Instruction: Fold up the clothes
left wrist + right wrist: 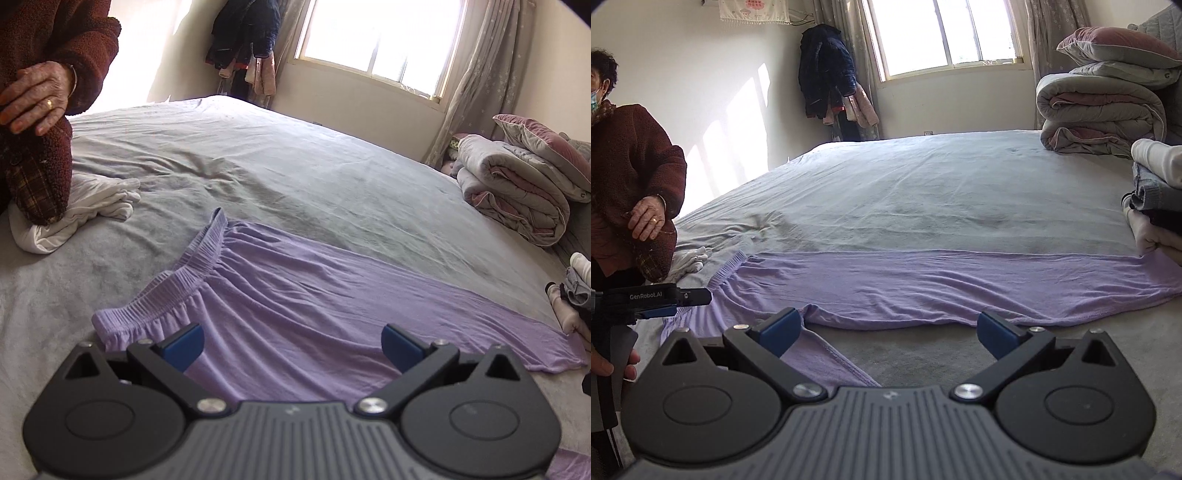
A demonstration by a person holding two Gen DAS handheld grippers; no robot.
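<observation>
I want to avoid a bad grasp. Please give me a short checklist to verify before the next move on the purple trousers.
1. Left gripper jaws wide open, nothing between them: ok.
2. Right gripper jaws open, empty: ok.
3. Purple trousers lie spread on the grey bed sheet: ok.
4. One leg lies partly doubled near the right gripper: not ok.
5. Bystander's hand away from the trousers: ok.
6. Far hem beside the folded stack, whether touching: cannot tell.

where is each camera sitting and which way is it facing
Left wrist: rides the left hand-held gripper, open, facing across the lilac trousers by the waistband; no operator body.
Right wrist: rides the right hand-held gripper, open over the trouser legs, facing the window; operator's hand shows.
Shared: trousers, grey bed, bystander's hand.
</observation>
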